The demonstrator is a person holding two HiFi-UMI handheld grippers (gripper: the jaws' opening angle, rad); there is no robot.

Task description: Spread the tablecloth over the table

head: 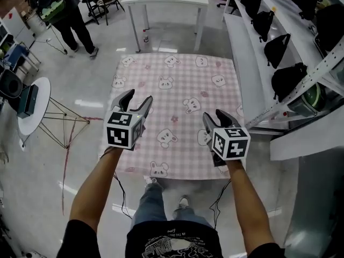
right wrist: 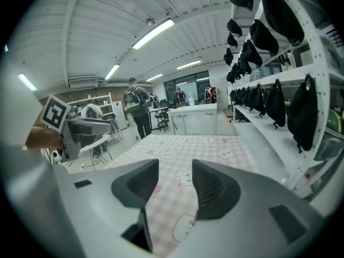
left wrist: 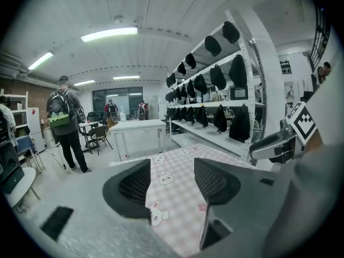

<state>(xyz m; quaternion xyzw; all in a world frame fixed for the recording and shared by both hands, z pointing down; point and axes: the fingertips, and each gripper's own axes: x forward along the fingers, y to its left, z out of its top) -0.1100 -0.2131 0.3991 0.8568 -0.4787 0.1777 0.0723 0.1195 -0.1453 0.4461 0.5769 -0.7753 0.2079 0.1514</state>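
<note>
Pink tablecloth (head: pixel 177 90) lies spread beneath left tool (head: pixel 136 99) and right tool (head: pixel 214 116), both gaping empty.

Both arms reach forward, left forearm (head: pixel 95 186) and right forearm (head: pixel 245 193) bare below short black sleeves. Left gripper (head: pixel 138 97) and right gripper (head: pixel 214 115) are held level with each other, well apart, pitched slightly downward. Jaws on each stand apart (nothing clamped between the pads).

No legible text is noted; print on the shirt (head: pixel 173 242) and a wall sign (left wrist: pixel 285 67) is too small to be read.
</note>
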